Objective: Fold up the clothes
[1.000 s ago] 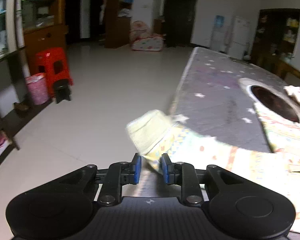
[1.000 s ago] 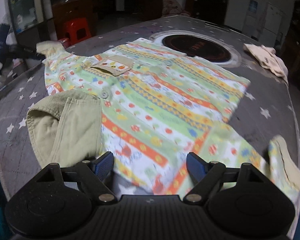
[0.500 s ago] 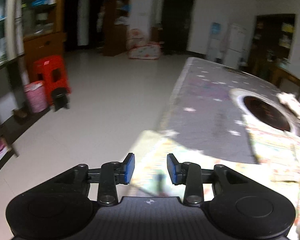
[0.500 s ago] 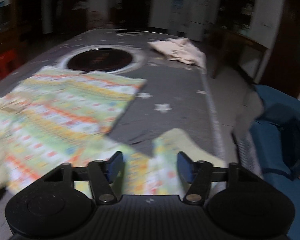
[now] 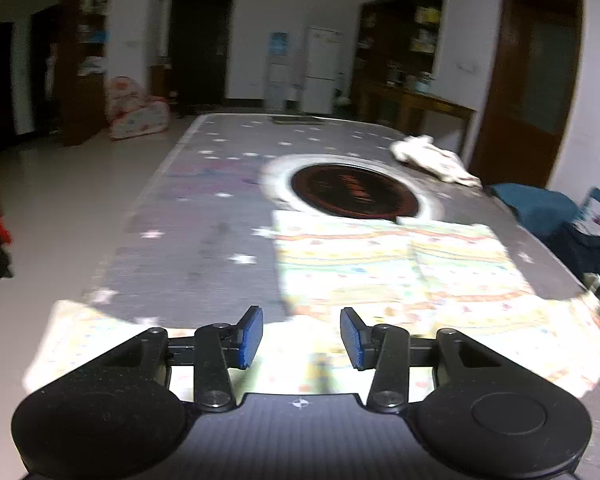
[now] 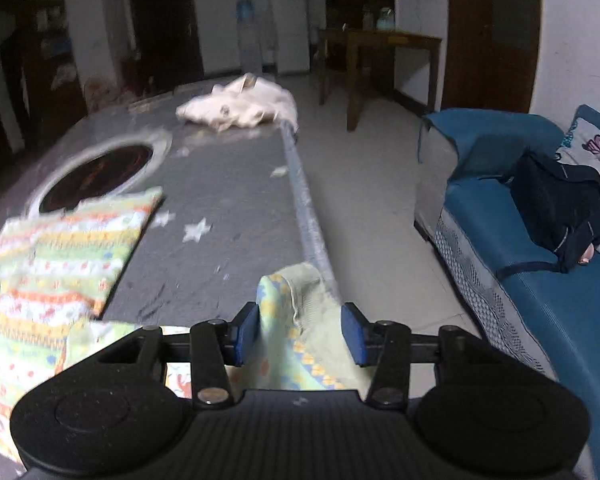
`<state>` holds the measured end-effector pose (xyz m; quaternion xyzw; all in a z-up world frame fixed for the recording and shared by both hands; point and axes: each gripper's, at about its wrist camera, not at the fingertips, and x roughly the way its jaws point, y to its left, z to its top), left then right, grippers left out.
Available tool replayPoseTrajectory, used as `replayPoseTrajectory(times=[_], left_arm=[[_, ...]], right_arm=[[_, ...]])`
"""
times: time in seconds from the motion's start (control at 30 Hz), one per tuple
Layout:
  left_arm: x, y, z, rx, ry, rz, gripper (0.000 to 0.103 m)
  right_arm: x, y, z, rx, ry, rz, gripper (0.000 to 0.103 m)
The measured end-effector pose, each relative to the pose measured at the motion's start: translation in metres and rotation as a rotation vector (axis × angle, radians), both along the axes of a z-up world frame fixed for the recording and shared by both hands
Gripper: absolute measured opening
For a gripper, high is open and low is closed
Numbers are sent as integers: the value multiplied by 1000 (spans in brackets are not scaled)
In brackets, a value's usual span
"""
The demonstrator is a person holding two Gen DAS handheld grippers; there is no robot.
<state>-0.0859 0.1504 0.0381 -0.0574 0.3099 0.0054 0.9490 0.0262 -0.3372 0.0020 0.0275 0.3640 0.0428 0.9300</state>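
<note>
A colourful striped child's shirt (image 5: pixel 400 264) lies spread on the grey star-patterned table (image 5: pixel 204 248), with both sleeves out to the sides. My left gripper (image 5: pixel 301 336) is open and empty above the shirt's near edge. In the right wrist view the shirt body (image 6: pixel 56 248) is at the left. My right gripper (image 6: pixel 300 332) is open, its jaws on either side of the right sleeve's green cuff (image 6: pixel 304 300) at the table's right edge. I cannot tell whether the pads touch the cuff.
A round dark burner with a white ring (image 5: pixel 352 192) sits in the table beyond the shirt. A cream garment (image 6: pixel 240 104) lies crumpled at the far right of the table. A blue sofa (image 6: pixel 532 240) with a dark bag stands to the right. Tiled floor lies left of the table.
My left gripper let go of the left sleeve, opened and swung right to face along the table. My right gripper swung right from the shirt's hem to the right sleeve cuff.
</note>
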Motion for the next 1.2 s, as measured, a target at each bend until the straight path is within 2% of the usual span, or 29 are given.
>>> replayPoseTrajectory(times=[0.1,0.27,0.33,0.43,0.47,0.6,0.7,0.77,0.87,1.03,1.2], left_arm=[[6,-23,-2,5,10,-68,50],[12,-50,-9,6,27,-161,52],[14,-59,-12,7,39,-189,52],[17,-71,-17,6,51,-223,52],[18,-75,-19,5,55,-232,53],[20,-86,-24,7,68,-259,54],[19,-91,-25,8,73,-271,55],[19,-93,-27,11,76,-279,55],[18,-95,-29,12,84,-288,55],[18,-97,-33,12,99,-301,56],[17,-100,-41,11,127,-329,57]], right_arm=[[-2,-8,-2,22,6,-17,51],[-16,-41,2,260,-23,-11,54],[-19,-47,3,219,-13,-55,54],[-19,-44,-3,61,10,-87,54],[-19,-43,-6,41,19,-87,54],[-11,-45,-20,101,77,-106,52],[-10,-52,-27,187,101,-119,46],[-11,-56,-28,217,91,-134,27],[-17,-58,-24,204,50,-145,10],[-41,-55,-7,105,-48,-205,8],[-49,-58,-21,56,11,-229,10]])
